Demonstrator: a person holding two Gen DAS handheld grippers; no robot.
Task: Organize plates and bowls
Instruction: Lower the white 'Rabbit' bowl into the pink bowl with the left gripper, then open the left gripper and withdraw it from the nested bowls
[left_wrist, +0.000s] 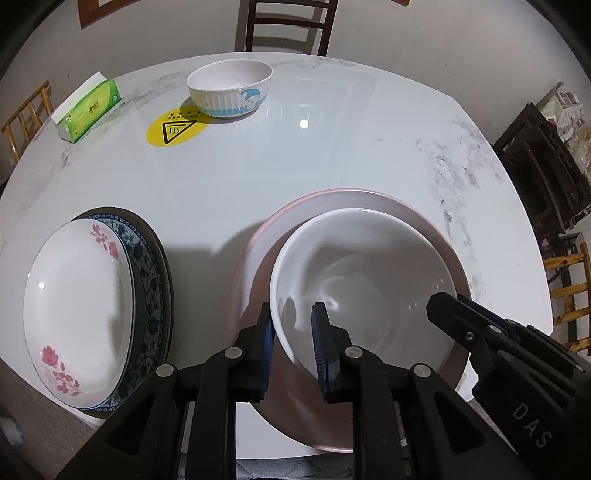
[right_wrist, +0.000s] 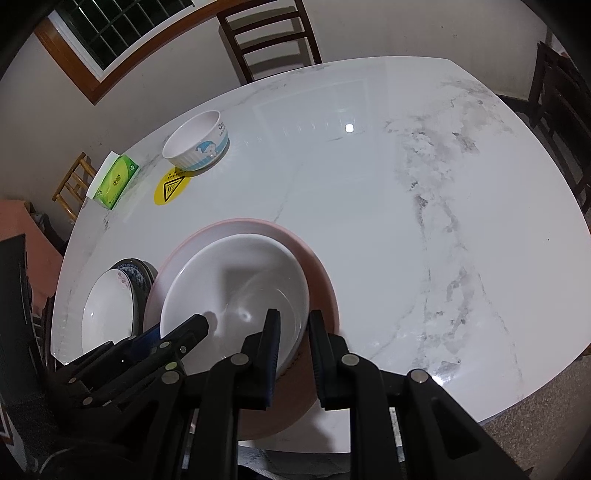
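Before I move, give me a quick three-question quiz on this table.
1. True or false: the white bowl sits in the pink plate.
2. What tops the plate stack? A floral plate; B tissue box; C cartoon bowl.
3. Whose rim do the left gripper and right gripper straddle?
Key: 1 true; 2 A; 3 the white bowl.

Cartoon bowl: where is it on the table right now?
The cartoon bowl stands alone at the table's far side, in both views, beside the yellow sticker and right of the tissue box, before a dark chair.
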